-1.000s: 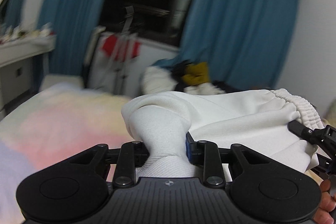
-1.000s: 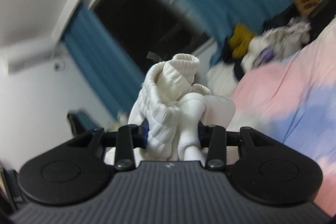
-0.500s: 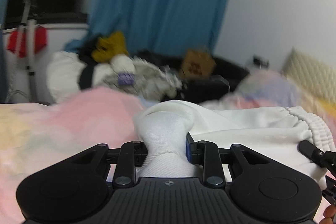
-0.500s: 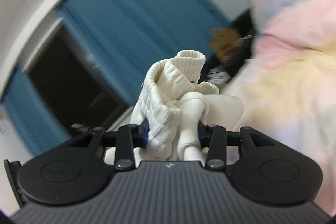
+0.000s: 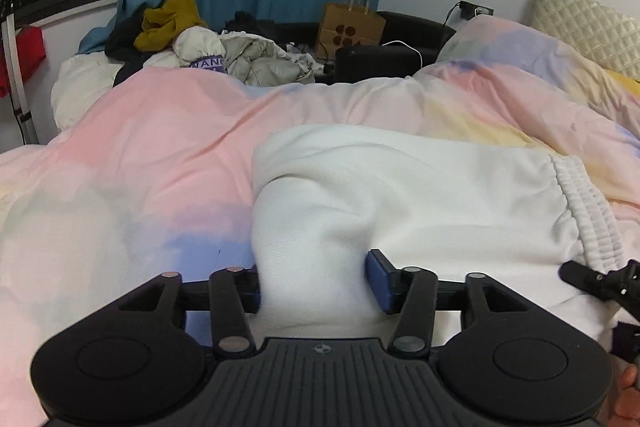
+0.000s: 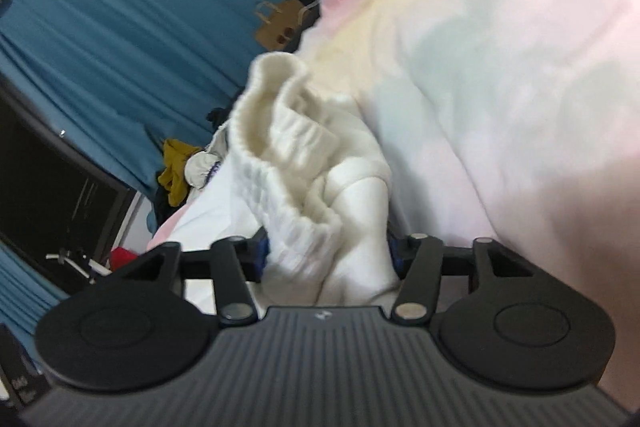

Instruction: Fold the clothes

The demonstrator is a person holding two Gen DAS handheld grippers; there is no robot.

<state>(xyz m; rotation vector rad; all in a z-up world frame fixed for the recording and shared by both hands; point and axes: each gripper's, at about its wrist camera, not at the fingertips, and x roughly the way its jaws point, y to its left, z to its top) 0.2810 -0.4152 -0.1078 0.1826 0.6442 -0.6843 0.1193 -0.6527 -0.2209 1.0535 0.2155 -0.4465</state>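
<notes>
Both grippers, left (image 5: 314, 287) and right (image 6: 326, 255), have just been opening around the white garment (image 5: 400, 195); spread fully before withdrawing, so the fold stays flat on the duvet (image 5: 140, 147).

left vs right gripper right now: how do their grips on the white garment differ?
The left gripper straddles a smooth plain fold of the white garment; the right gripper straddles its ribbed elastic waistband. The left view is level, the right view rolled. Shared: both sets of jaws have just been opening, cloth between them, over the pastel duvet.

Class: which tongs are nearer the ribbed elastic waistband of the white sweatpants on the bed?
Right. The right tongs straddle the ribbed waistband; the left tongs sit on plain fabric, away from it.
</notes>
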